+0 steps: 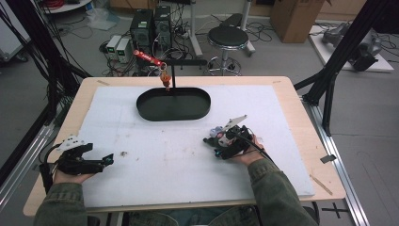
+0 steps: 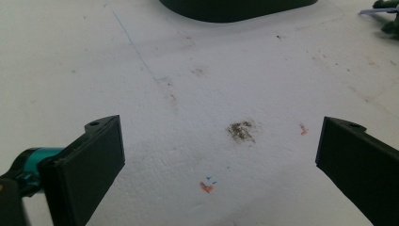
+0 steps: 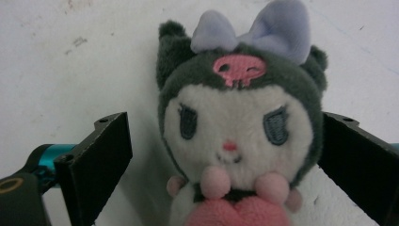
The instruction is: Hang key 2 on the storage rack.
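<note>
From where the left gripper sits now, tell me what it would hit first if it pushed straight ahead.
Judging by the left gripper view, the left gripper points across bare white mat toward the black oval tray. Its wall looks like the first obstacle, though depth is hard to gauge.

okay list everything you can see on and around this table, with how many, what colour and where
small plush doll with dark grey hood, lilac bow and pink dress: one, on the white mat, between the right jaws, left jaw apart from it
black oval metal tray: one, far middle of the mat
black stand with red tag and orange charm: one, at the tray's far edge
white foam mat: one, covering the wooden table
black round stool: one, on the floor beyond the table
left hand-held gripper: black, open, low over the mat
right hand-held gripper: black, around the doll
</note>
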Demonstrator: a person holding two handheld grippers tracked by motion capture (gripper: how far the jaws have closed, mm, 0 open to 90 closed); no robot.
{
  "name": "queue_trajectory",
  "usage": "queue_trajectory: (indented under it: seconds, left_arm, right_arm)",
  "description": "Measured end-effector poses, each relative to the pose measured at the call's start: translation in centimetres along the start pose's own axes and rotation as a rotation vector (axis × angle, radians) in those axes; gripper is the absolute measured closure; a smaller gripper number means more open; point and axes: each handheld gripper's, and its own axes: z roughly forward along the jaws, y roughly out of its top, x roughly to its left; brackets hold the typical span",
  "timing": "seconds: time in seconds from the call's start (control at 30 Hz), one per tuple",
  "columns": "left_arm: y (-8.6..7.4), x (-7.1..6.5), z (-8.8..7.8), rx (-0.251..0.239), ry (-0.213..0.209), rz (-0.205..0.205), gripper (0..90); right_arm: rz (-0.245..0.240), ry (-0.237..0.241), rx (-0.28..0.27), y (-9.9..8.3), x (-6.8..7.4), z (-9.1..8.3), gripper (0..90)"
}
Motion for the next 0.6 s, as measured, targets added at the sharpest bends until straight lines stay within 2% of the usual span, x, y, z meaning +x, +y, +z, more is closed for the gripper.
queue_trajectory:
  seconds: [0.1,0.2,0.33,0.47,0.6]
  left_arm:
    - [0.1,0.0,-0.1,-0.006,0.0,0.003,2.1]
    - [0.1,-0.1,0.0,0.0,-0.005,0.007,2.1]
    - [0.1,-0.1,0.2,0.0,-0.009,0.008,2.1]
    - [0.1,-0.1,0.3,0.005,-0.015,0.013,2.1]
    - [0.2,-0.1,0.2,0.001,-0.015,0.012,2.1]
  right_arm:
    - [-0.021,-0.022,0.03,-0.1,0.1,0.1,19.2]
    - [-0.013,-0.053,0.035,-0.1,0.1,-0.2,32.8]
    - [-0.003,-0.019,0.016,-0.1,-0.5,-0.8,36.3]
    - [0.06,0.012,-0.054,0.1,-1.6,-2.1,38.0]
    - [0.071,0.025,-0.066,0.6,-2.0,-3.2,38.0]
